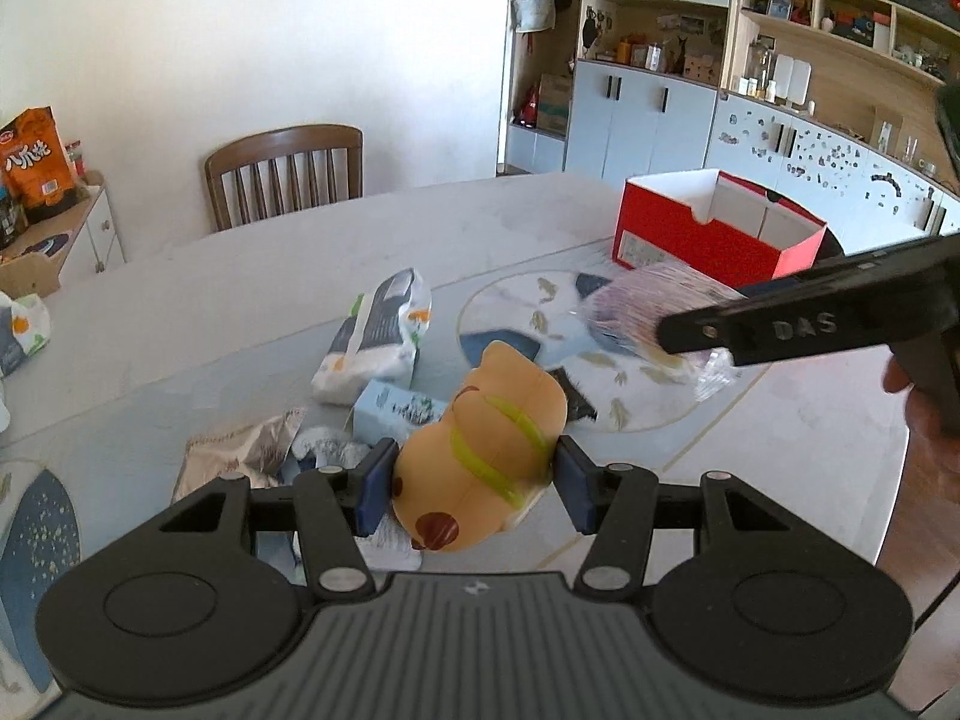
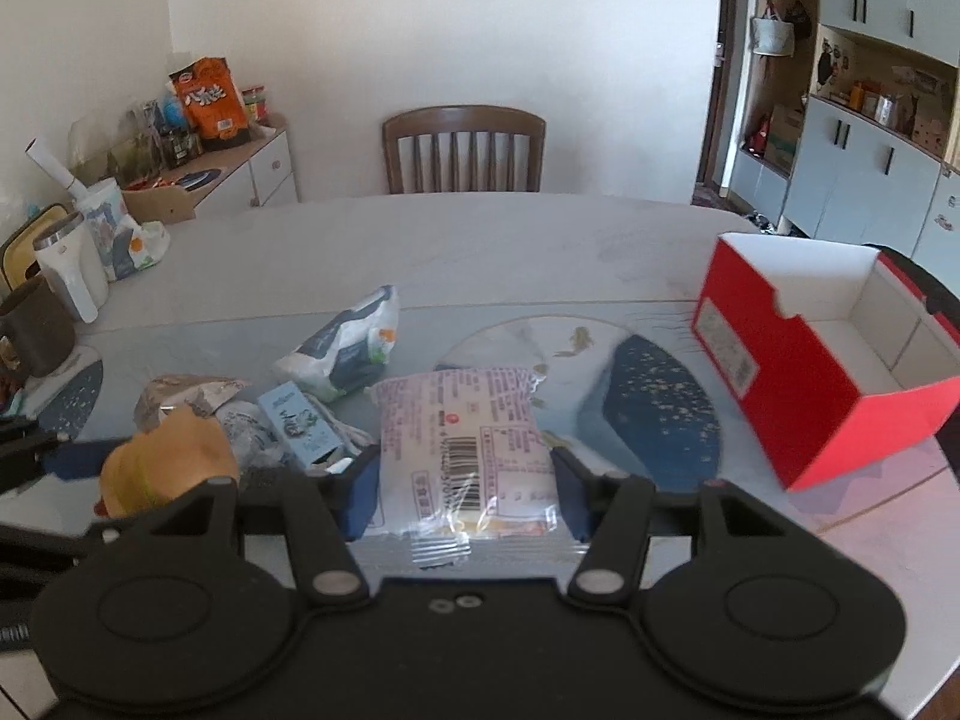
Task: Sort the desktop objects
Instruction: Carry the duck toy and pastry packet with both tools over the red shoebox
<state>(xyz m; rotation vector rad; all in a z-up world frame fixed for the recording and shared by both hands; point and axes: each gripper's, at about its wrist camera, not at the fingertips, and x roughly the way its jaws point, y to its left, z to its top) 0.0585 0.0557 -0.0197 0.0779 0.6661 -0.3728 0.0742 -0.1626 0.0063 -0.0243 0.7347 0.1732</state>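
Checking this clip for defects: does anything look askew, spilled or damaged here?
Nothing is spilled or broken. The red box sits skewed to the table edge, and a crumpled wrapper lies among the packets. Both grippers hold their items squarely.

White wall, wooden chair [image 2: 464,147] (sunlit)

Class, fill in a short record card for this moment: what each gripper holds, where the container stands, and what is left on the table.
left gripper: shut on a tan squishy toy with green stripes
right gripper: shut on a clear-wrapped snack packet, barcode showing
container: red box, open, nothing seen inside, on the table's right side
left on the table: white-and-blue pouch, small light-blue carton, crumpled silver wrapper
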